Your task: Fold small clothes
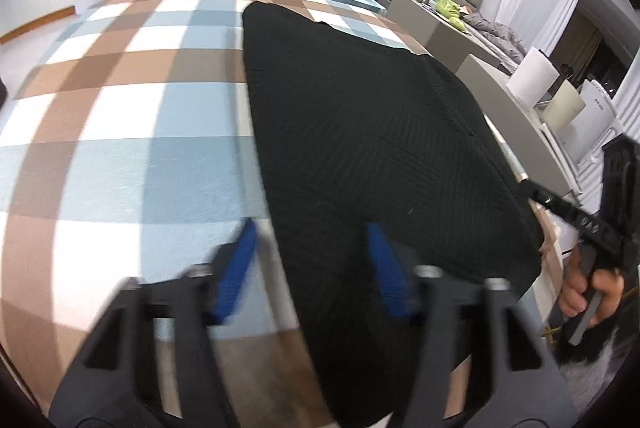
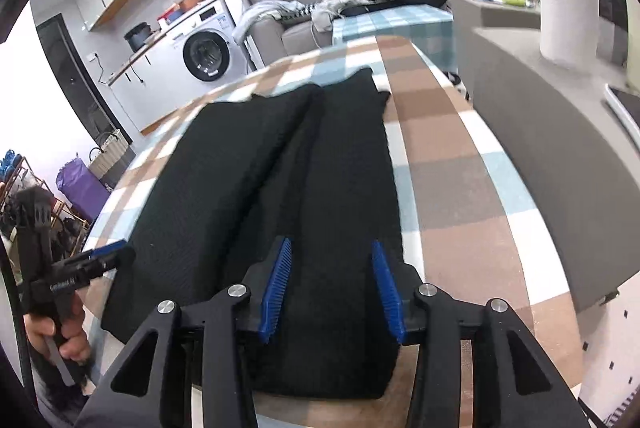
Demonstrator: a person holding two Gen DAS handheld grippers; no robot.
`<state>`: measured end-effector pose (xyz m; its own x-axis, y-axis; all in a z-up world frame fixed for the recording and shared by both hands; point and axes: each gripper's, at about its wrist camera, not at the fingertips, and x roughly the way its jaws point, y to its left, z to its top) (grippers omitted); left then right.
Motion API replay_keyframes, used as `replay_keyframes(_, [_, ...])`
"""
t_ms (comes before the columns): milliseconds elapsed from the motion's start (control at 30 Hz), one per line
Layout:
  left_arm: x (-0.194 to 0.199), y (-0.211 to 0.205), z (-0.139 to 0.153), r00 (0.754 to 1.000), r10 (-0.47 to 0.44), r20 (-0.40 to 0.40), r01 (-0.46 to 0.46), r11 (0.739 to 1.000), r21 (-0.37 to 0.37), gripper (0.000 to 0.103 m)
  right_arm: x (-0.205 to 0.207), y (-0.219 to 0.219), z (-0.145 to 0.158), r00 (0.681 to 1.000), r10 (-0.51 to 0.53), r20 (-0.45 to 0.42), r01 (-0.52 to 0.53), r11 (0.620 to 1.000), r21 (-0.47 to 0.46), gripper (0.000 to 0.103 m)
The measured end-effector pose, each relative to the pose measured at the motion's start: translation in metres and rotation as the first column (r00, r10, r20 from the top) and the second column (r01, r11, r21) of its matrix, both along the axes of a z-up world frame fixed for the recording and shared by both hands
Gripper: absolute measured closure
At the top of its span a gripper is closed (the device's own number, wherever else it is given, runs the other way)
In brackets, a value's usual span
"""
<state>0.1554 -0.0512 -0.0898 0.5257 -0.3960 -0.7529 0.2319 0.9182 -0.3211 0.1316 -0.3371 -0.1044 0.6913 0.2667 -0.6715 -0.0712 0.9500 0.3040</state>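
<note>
Your garment (image 2: 280, 188) is lying flat on the checked cloth (image 1: 120, 148), and its long axis runs straight away from both sets of jaws, near hem toward you, far end pointing at the sofa. It looks like both sides are already folded in, with a seam-like ridge down the middle, so I'd guess the next fold is end over end along that axis.

The right gripper (image 2: 332, 288) sits right over the near hem, with fabric directly below and between the blue pads. The jaws are parted and not pinching anything that I can see.

The left gripper (image 1: 312, 268) straddles the garment's left edge: one pad over the checked cloth, the other over the black fabric. Those jaws are also apart, and nothing is held. That view is a bit blurry, so I can't tell if a pad touches the cloth.

So both of your hands are at the near end, the right one more squarely on it. If you're grabbing the hem, your left needs to shift inward a little.
</note>
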Motion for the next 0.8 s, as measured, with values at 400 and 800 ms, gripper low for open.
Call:
replay_keyframes(400, [-0.006, 0.011, 0.003, 0.998, 0.032, 0.054, -0.035, 0.998, 0.052, 0.096, 0.007, 0.025, -0.018, 0.998, 0.045, -0.035, -0.046, 0.998, -0.051, 0.069])
replay_keyframes(800, [-0.034, 0.072, 0.007, 0.988, 0.141, 0.060, -0.145, 0.987, 0.062, 0.094, 0.004, 0.071, -0.012, 0.977, 0.208, -0.055, -0.210, 0.977, -0.030, 0.068])
